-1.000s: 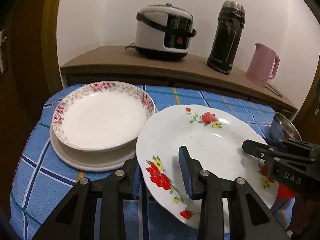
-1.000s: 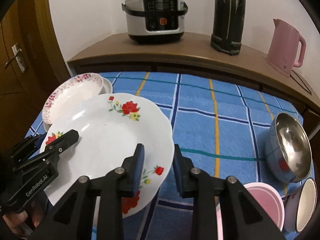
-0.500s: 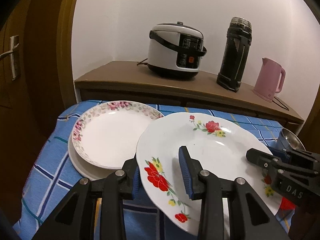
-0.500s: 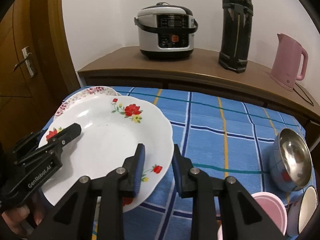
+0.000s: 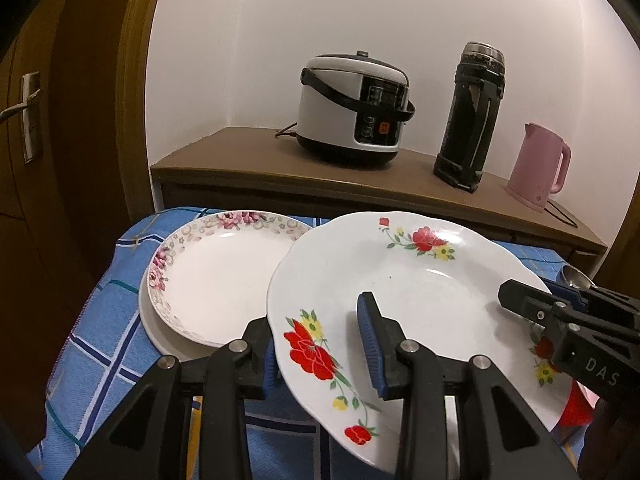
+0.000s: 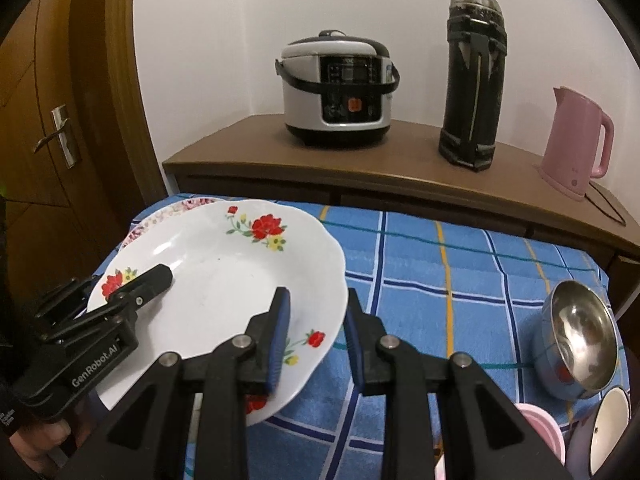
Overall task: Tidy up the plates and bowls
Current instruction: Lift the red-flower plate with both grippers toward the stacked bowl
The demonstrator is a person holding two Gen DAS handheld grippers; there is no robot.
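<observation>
A white plate with red flowers (image 5: 420, 292) is held off the blue checked tablecloth by both grippers. My left gripper (image 5: 316, 332) is shut on its left rim, one pad on top and one beneath. My right gripper (image 6: 316, 304) is shut on the opposite rim of the same plate (image 6: 216, 280). Each gripper shows in the other's view: the right gripper (image 5: 520, 300) and the left gripper (image 6: 156, 276). To the left, a pink-flowered plate (image 5: 216, 272) sits on a plain white plate (image 5: 160, 332); the held plate overlaps their right edge.
A steel bowl (image 6: 580, 340), a pink bowl (image 6: 540, 428) and a white-lined bowl (image 6: 608, 436) stand at the table's right front. Behind the table, a wooden shelf (image 5: 248, 164) carries a rice cooker (image 5: 352, 112), a black flask (image 5: 472, 120) and a pink kettle (image 5: 540, 164). A door is on the left.
Both grippers have tilted upward with the flowered plate still in them. In the right wrist view the plate now covers more of the pink-flowered plate.
</observation>
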